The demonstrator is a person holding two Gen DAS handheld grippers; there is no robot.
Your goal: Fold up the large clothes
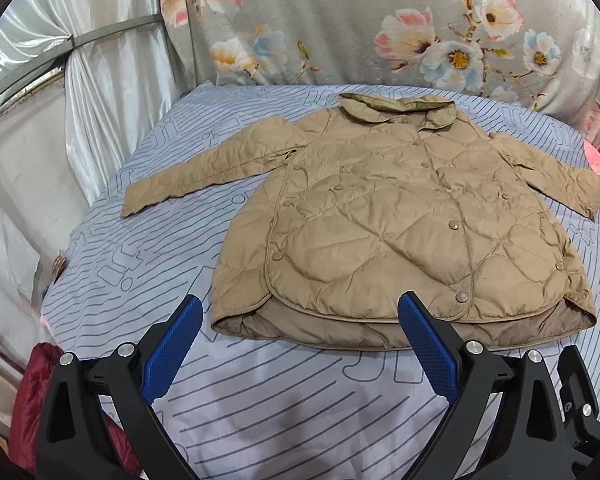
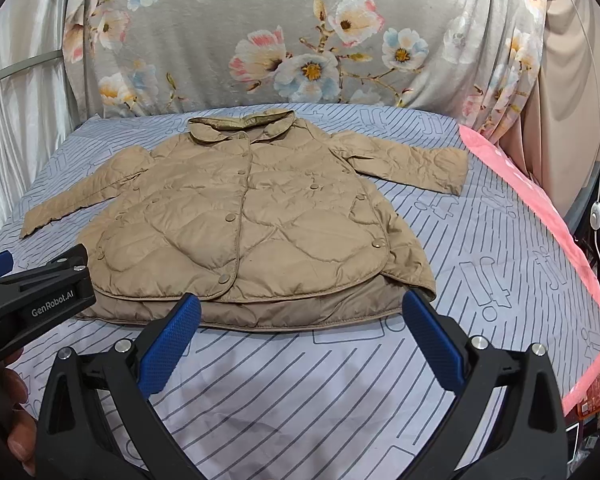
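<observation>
A tan quilted jacket [image 1: 380, 216] lies flat and buttoned on the striped bed sheet [image 1: 260, 400], collar at the far end, both sleeves spread out to the sides. It also shows in the right wrist view [image 2: 252, 224]. My left gripper [image 1: 300, 312] is open and empty, hovering just before the jacket's near hem. My right gripper [image 2: 302, 312] is open and empty, also just before the hem. The left gripper's black body [image 2: 32, 300] shows at the left edge of the right wrist view.
A floral grey cloth [image 2: 300, 40] hangs behind the bed. A pink strip [image 2: 540, 216] runs along the bed's right edge. White curtains [image 1: 100, 100] hang at the left. A dark red garment [image 1: 32, 400] lies off the bed's near left corner.
</observation>
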